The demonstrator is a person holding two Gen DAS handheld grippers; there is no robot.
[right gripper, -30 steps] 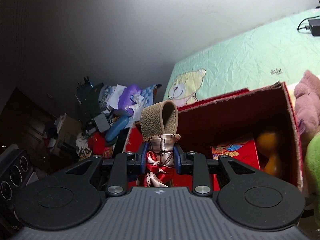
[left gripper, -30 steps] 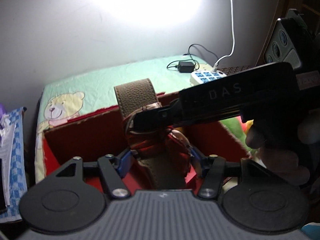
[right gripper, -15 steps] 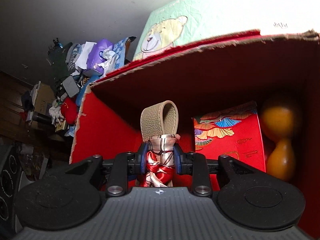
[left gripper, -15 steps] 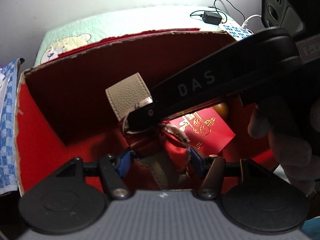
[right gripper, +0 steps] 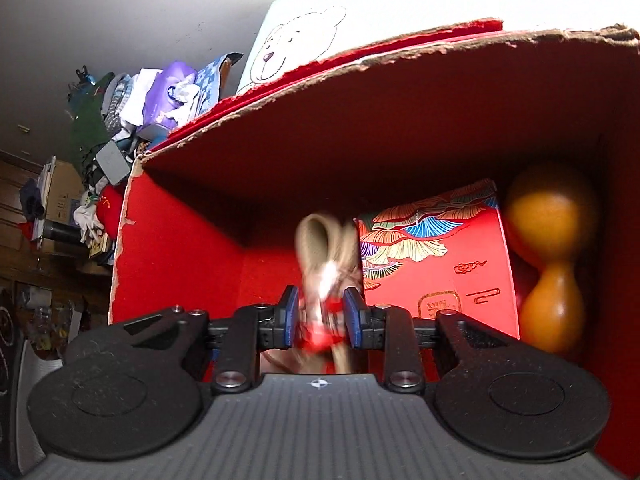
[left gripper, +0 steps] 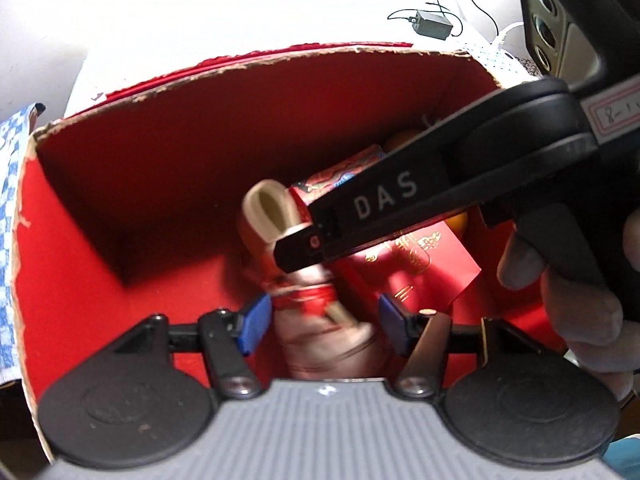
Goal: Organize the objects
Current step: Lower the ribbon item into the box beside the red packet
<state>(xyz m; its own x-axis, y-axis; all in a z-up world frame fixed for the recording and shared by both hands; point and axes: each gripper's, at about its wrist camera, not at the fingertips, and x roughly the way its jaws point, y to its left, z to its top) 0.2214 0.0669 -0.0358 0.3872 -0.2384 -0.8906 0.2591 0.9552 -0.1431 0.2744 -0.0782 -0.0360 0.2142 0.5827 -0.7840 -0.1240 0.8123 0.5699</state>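
A beige leather strap (left gripper: 272, 208) with a red patterned scarf (left gripper: 308, 296) tied round it hangs inside the red cardboard box (left gripper: 160, 152). My left gripper (left gripper: 324, 324) straddles the scarf from below, and its jaws are opening, with small gaps showing beside the blue pads. My right gripper (right gripper: 322, 316) is shut on the scarf-wrapped strap (right gripper: 320, 256), pads pressing both sides. Its black finger (left gripper: 380, 208) crosses the left wrist view from the right. The strap is motion-blurred in both views.
A red gift box with a fan pattern (right gripper: 440, 264) and an orange gourd (right gripper: 548, 240) fill the box's right side. A hand (left gripper: 560, 280) holds the right tool. Clutter (right gripper: 160, 96) is piled left of the box. A bear-print sheet (right gripper: 296, 44) and a charger (left gripper: 434, 24) lie behind.
Both grippers have sunk and tipped down, carrying the strap from above the rim into the box. The left pads have spread slightly off the scarf.
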